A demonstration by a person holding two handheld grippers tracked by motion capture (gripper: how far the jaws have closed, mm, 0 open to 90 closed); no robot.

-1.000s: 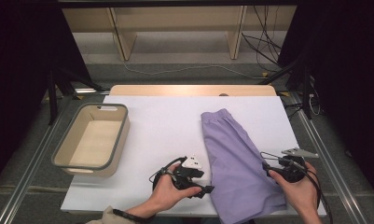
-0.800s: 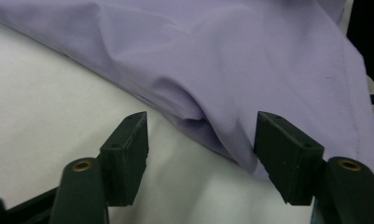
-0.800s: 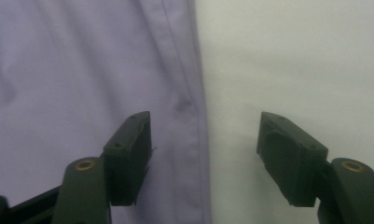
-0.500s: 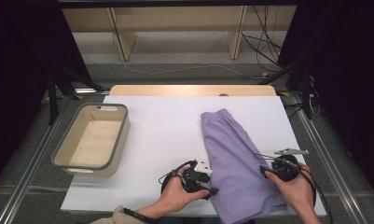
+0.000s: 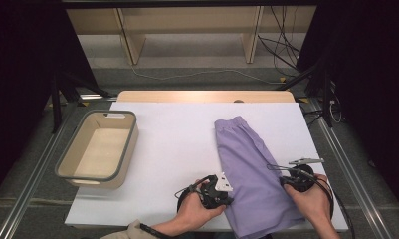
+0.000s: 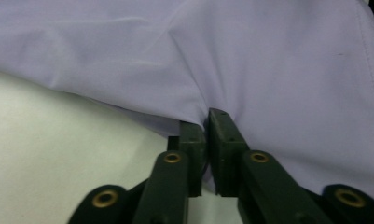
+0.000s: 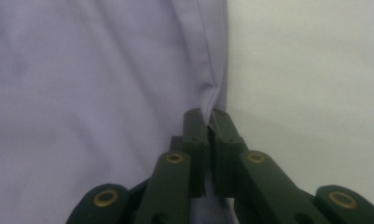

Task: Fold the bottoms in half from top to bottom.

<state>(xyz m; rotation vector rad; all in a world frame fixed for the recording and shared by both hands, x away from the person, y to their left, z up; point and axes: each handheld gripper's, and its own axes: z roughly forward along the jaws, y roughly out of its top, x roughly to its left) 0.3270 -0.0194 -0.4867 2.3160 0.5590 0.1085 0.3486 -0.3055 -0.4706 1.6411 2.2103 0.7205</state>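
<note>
Two grippers: both pinch the same purple shorts [image 5: 251, 169], one on each side.
Basket [image 5: 118, 164]: it sits on the left part of the white table [image 5: 177, 144], far from the shorts.
Left gripper [image 5: 222, 191]: its jaws have just been closing, and now they squeeze the left edge of the shorts, with cloth bunched between them.
Purple shorts: they lie flat on the right half of the table, with the waistband at the far end.
Right gripper [image 5: 281, 172]: its jaws have just been closing too, and they clamp the hem on the right edge.
</note>
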